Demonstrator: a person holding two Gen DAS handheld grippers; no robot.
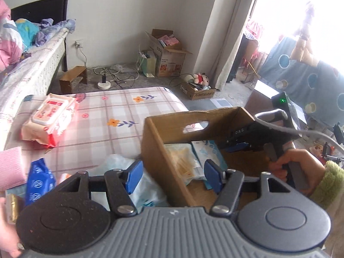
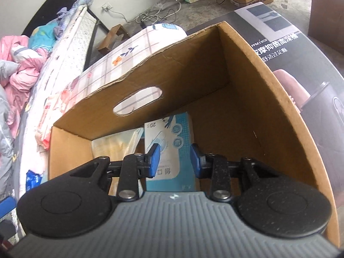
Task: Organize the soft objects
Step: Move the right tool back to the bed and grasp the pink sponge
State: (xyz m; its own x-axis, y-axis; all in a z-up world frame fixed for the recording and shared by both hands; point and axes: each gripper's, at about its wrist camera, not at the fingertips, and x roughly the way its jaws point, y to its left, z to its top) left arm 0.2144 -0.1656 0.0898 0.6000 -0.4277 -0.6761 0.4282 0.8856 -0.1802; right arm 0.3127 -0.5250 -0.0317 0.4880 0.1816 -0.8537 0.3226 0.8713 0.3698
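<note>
The cardboard box (image 2: 215,81) sits at the plaid mattress's (image 1: 120,111) near edge, two flat packs (image 2: 169,142) on its floor, right half bare. Your right gripper (image 2: 175,159) angles down inside, jaws apart, empty. Your left gripper (image 1: 173,176) straddles the box's left wall, open, gripping nothing.

The cardboard box (image 2: 247,81) looked matt and brown, its cut rim rough and fibrous. Inside it lay a glossy teal-and-white packet (image 2: 172,137) and a shiny clear plastic pack (image 2: 116,144). The checked floral cloth (image 1: 120,111) was soft and matt. Near its left edge, the wet-wipe pack (image 1: 50,119) had crinkled glossy film. The gripper pads (image 1: 134,176) were smooth blue plastic.
</note>
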